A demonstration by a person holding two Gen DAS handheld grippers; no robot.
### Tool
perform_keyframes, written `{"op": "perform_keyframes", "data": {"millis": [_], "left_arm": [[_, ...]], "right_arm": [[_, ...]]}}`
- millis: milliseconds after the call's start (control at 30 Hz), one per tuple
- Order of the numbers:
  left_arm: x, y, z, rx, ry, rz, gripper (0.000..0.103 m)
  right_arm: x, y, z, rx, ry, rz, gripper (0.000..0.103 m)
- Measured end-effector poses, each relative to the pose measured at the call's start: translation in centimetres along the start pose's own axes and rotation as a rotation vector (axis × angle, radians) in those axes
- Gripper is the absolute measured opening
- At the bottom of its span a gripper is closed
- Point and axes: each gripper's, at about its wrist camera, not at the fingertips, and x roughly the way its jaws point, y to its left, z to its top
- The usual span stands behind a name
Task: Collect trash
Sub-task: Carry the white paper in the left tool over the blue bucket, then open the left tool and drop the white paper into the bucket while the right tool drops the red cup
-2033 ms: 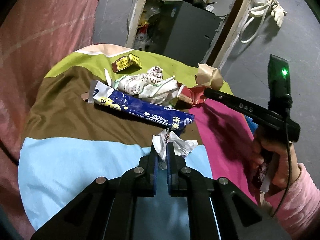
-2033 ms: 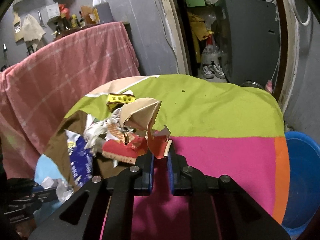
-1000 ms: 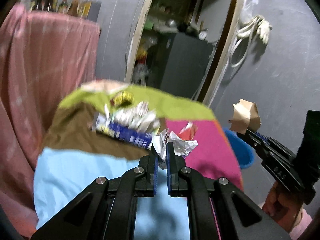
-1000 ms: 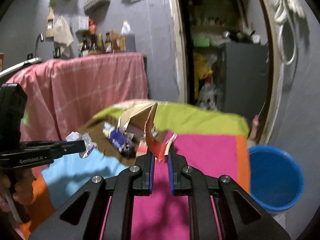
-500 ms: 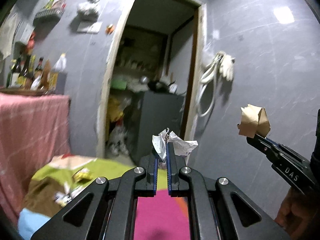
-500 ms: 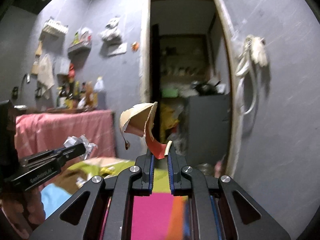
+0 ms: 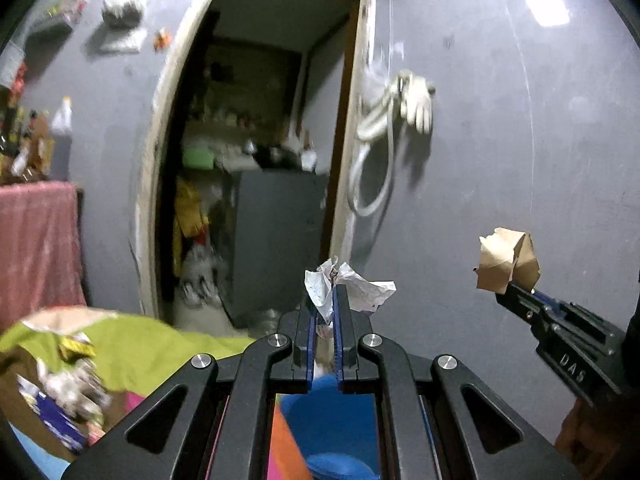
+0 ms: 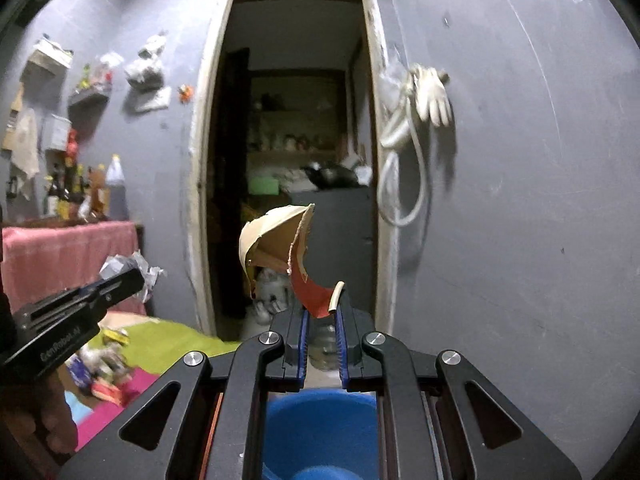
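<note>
Presently two pieces of trash are held aloft, and the step in hand is judged to be the carry to the blue bucket (image 8: 320,432), which shows low in both wrist views just beneath the fingers.

On the left side, more litter lies on the bed cover (image 7: 132,344): a blue wrapper (image 7: 60,424) and crumpled papers, blurred and well apart from both tools. That heap is best left alone until the present load is dropped.

Next, the left gripper (image 7: 325,304) is seen nearly closed, its blue pads pinched on a crumpled white paper (image 7: 352,288) that sticks up and to the right of the tips. So light a scrap is held only by a small fold, so the pinch should be kept firm until the paper stands over the bucket's mouth.

Further right, the right gripper (image 8: 322,316) is likewise almost shut, clamped on the lower red edge of a torn cardboard piece (image 8: 280,244) that curls upward and left above the jaws. Being tall and lopsided, it could catch the rim or tip outside, so it should be lowered well within the rim before the jaws are parted.

Both tools are pointed nearly level at the grey wall (image 8: 520,200); a downward tilt is advised, and the releases are better made one after the other.
</note>
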Motion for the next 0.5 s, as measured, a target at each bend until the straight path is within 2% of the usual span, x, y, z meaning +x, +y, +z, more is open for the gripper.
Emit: {"op": "perform_keyframes", "data": {"millis": [333,500], "left_arm": [[8.7,0.1,-4.3,-0.039,0.31,-0.021,0.006],[10.9,0.2,-6.4,-0.044,0.409,-0.016,0.009]], "right_arm": [[5.8,-3.1,-6.6,0.102,0.25,0.015,0.011],[8.3,-4.2,-9.2,0.171,0.381,0.024,0.012]]}}
